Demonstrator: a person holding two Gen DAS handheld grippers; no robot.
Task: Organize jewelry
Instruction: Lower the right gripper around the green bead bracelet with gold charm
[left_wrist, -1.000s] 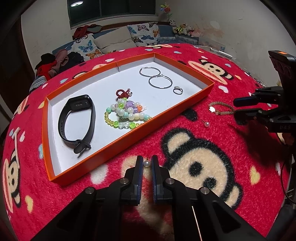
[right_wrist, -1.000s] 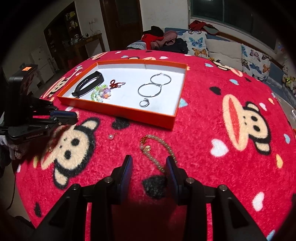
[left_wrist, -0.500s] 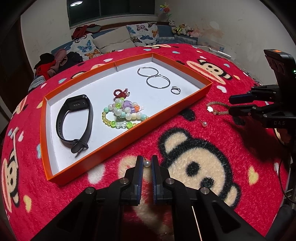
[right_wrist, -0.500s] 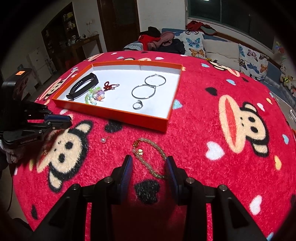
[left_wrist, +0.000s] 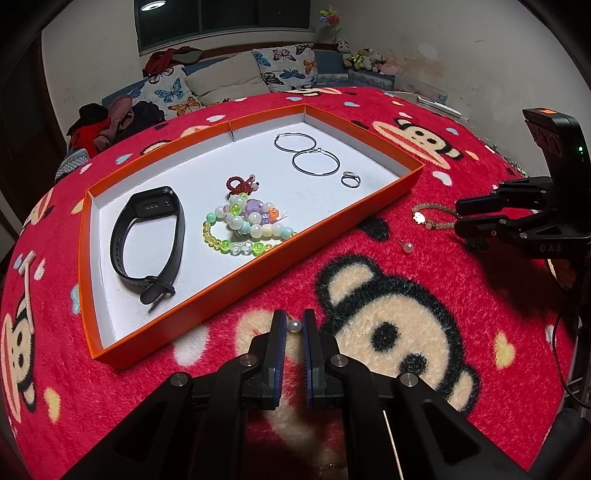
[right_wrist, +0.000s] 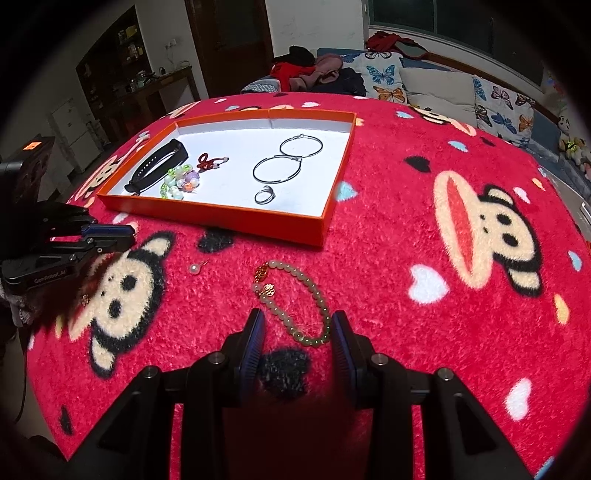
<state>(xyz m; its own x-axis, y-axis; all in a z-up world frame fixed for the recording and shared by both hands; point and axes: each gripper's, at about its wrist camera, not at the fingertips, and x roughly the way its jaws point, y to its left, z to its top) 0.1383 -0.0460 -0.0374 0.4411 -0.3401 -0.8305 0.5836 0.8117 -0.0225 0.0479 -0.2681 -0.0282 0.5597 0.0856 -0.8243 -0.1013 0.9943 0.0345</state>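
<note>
Both tongs hang over a red plush blanket (left_wrist: 424, 280) with cartoon monkey faces. Left gripper (left_wrist: 294, 325) is closed on a small pearl earring (left_wrist: 294, 325), which sits between its fingertips just above the blanket, near the front wall of the orange tray (left_wrist: 258, 266).

Right gripper (right_wrist: 297, 328) has its jaws partly apart and nothing is pinched between them. It stands over a pale green bead bracelet (right_wrist: 314, 291) with two gold charms, which lies on the blanket; the bracelet's lower end lies between the two fingertips, close to the right one, but whether a pad touches it cannot be told.

In the right wrist view the tray is at 11 o'clock from this bracelet, and a second pearl earring (right_wrist: 194, 268) lies loose on the blanket at 9 o'clock from it, between the bracelet and the left gripper.

Inside the white-floored tray, in the left wrist view, a black fitness band (left_wrist: 147, 236) lies at 9 o'clock, a colourful bead bracelet (left_wrist: 243, 229) near the middle with a small red charm (left_wrist: 240, 183) just at its 12 o'clock, and two silver hoops (left_wrist: 304, 153) with a silver ring (left_wrist: 350, 180) at 2 o'clock.
</note>
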